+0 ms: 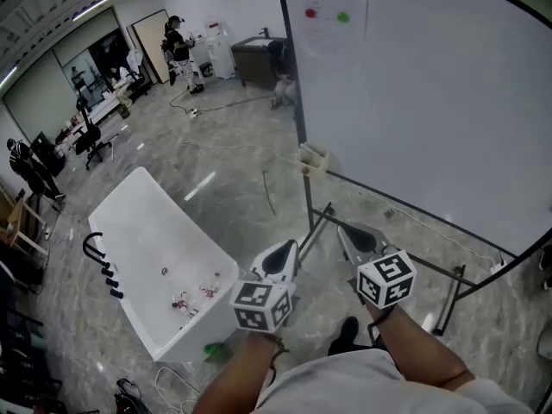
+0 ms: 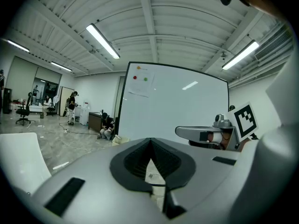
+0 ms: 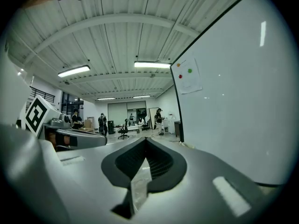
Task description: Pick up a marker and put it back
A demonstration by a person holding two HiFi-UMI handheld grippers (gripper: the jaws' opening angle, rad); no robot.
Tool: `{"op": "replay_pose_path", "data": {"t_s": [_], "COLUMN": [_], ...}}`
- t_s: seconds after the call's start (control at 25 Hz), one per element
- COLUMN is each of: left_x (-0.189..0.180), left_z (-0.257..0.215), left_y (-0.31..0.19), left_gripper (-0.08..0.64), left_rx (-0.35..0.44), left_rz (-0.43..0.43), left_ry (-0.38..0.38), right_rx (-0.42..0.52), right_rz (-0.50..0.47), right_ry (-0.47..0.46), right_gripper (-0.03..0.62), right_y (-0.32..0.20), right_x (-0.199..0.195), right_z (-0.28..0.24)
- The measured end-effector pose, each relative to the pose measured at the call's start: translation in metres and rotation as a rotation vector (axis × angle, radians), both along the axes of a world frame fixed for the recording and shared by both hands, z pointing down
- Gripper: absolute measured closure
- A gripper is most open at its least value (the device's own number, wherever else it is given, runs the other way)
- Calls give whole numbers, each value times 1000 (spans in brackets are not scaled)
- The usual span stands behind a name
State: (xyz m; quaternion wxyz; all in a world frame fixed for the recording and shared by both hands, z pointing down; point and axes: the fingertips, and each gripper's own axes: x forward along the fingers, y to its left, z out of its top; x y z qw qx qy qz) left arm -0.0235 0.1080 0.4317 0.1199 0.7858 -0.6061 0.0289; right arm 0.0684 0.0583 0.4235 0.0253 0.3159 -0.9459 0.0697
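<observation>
View from above over a person's forearms, each hand holding a claw topped by a cube with square markers. The left claw and the right claw are held side by side over a grey marbled floor, both pointing away towards a large whiteboard on a dark metal stand.

In each claw's own view the two jaws meet at the tip, so both claws are closed with nothing between them.

No marker can be made out in any view. The likeliest place for it is a small pale tray fixed at the whiteboard's lower left corner. Whether it holds a marker is too small to tell, and so is which way a marker's long axis would run.

That tray is the relation that matters. It lies farther away than both claws and well apart from them, roughly in line with the gap between the two. Neither claw is clearly the nearer one. Whichever reaches will probably need to open first and travel forward and up to the board's corner.

A white bathtub stands on the floor to the left, clear of the path. A sheet of paper with coloured dots hangs high on the board.
</observation>
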Motion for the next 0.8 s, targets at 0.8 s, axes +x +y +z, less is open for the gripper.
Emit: {"op": "replay_pose_path", "data": {"t_s": [0.8], "left_x": [-22], "left_z": [41], "left_y": [-253], "left_gripper": [558], "left_rx": [-85], "left_rz": [-58], "left_ry": [30], "right_rx": [-81], "right_rz": [-158], "right_ry": [71], "right_gripper": [589], "right_y": [-251], "right_x": [-39], "right_z": [41]}}
